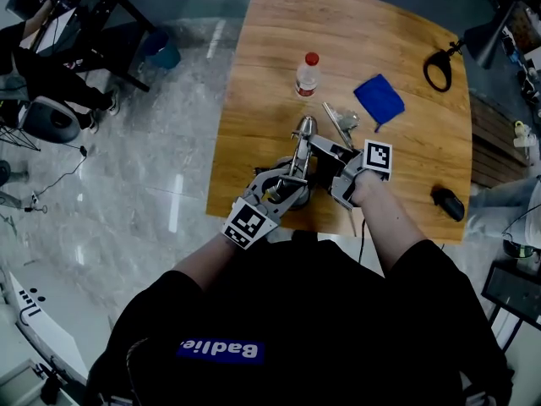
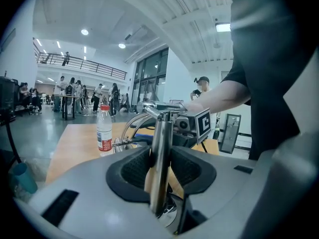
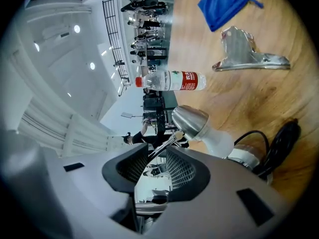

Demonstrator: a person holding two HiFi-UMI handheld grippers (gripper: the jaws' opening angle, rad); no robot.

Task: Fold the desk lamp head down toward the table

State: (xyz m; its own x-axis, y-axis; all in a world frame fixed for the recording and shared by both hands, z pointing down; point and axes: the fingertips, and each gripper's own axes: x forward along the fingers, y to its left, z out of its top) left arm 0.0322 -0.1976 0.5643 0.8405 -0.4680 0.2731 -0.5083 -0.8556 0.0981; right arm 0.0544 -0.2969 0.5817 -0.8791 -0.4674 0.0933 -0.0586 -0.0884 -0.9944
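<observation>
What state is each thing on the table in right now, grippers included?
Left gripper: shut on the lamp post.
Right gripper: open, thin lamp arm between its jaws.
Lamp head: bulb unlit, angled toward the table.
Water bottle: upright, red cap on.
Blue cloth: lying crumpled on the table.

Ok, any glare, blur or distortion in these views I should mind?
Head view: dim, glare streaks on the floor, lamp small and crowded. Left gripper view: fisheye bend, post clear, close foreground soft. Right gripper view: picture sideways, so the upright bottle looks laid over; corners black.
</observation>
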